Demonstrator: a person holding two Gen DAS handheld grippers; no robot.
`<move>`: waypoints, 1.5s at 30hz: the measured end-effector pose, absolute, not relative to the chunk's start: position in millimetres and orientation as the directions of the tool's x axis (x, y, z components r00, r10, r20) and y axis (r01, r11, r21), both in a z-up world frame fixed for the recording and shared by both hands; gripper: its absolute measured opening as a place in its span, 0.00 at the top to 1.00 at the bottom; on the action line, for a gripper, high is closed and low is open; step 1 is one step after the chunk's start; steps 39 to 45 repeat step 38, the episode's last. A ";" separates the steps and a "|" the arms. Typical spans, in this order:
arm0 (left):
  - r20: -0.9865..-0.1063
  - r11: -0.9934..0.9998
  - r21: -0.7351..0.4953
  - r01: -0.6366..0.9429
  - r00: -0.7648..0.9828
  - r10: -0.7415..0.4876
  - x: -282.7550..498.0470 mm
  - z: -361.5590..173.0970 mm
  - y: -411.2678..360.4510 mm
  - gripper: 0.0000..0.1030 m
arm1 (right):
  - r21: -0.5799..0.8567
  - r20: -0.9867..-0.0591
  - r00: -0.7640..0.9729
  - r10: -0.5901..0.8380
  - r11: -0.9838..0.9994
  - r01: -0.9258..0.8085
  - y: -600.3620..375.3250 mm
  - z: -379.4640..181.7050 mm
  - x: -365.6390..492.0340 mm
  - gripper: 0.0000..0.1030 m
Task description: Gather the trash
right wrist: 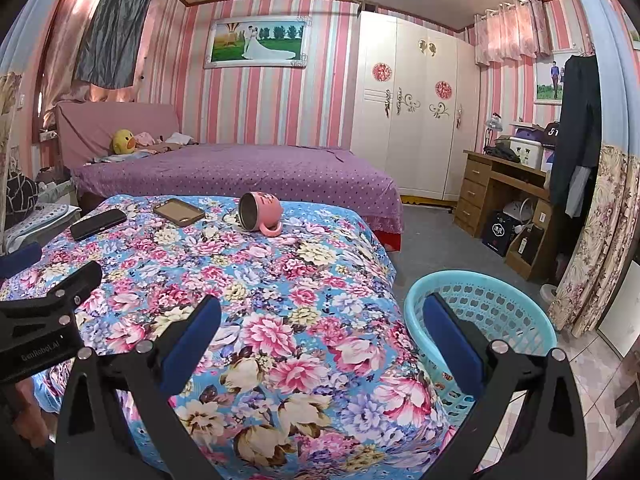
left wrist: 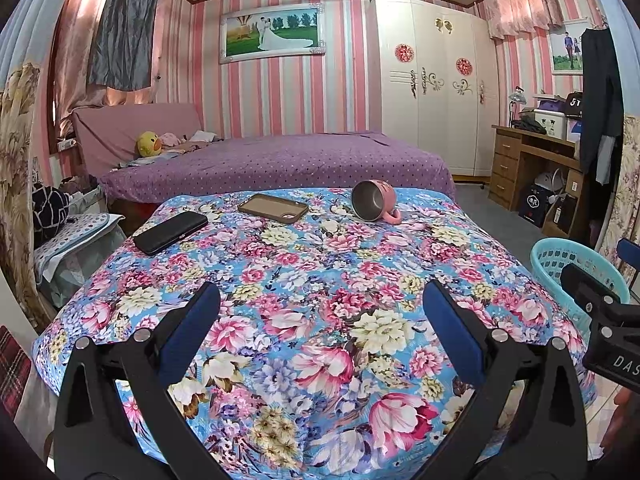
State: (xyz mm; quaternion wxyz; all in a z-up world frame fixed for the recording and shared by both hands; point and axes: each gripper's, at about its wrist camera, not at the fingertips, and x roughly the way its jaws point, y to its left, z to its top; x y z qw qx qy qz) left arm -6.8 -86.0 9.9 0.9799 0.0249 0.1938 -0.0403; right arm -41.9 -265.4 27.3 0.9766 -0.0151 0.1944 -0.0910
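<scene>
Both the left hand-held gripper [left wrist: 320, 312] and the right hand-held gripper [right wrist: 322, 320] hover released and empty over the near edge of the flower-patterned cloth-covered table [left wrist: 320, 280], probably because the tipped pink metal mug [left wrist: 374, 200] lies out of reach at its far edge and the turquoise perforated plastic basket [right wrist: 500, 308] waits beside its right edge.

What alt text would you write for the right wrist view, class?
An open right claw hovers over a floral-covered table holding a tipped pink mug, a phone case and a black phone. A turquoise basket stands at right.

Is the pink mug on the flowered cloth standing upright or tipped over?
Tipped over. The pink mug lies on its side on the flowered cloth, its steel-lined mouth facing the camera and its handle touching the cloth.
</scene>
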 end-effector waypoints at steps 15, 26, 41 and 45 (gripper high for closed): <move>-0.378 0.996 0.033 0.086 0.923 -0.067 -7.1 10.8 -86.8 0.05 | -0.064 -0.379 0.907 -0.183 0.983 0.172 -264.8 26.8 -41.7 0.04; -0.377 0.996 0.035 0.085 0.924 -0.066 -7.2 10.9 -86.7 0.05 | -0.064 -0.378 0.907 -0.183 0.983 0.172 -265.0 27.0 -41.7 0.04; -0.367 0.996 0.043 0.082 0.928 -0.061 -7.7 13.7 -85.5 0.05 | -0.064 -0.379 0.907 -0.183 0.983 0.172 -265.3 27.1 -41.7 0.04; -0.367 0.996 0.043 0.082 0.928 -0.061 -7.7 13.7 -85.5 0.05 | -0.064 -0.379 0.907 -0.183 0.983 0.172 -265.3 27.1 -41.7 0.04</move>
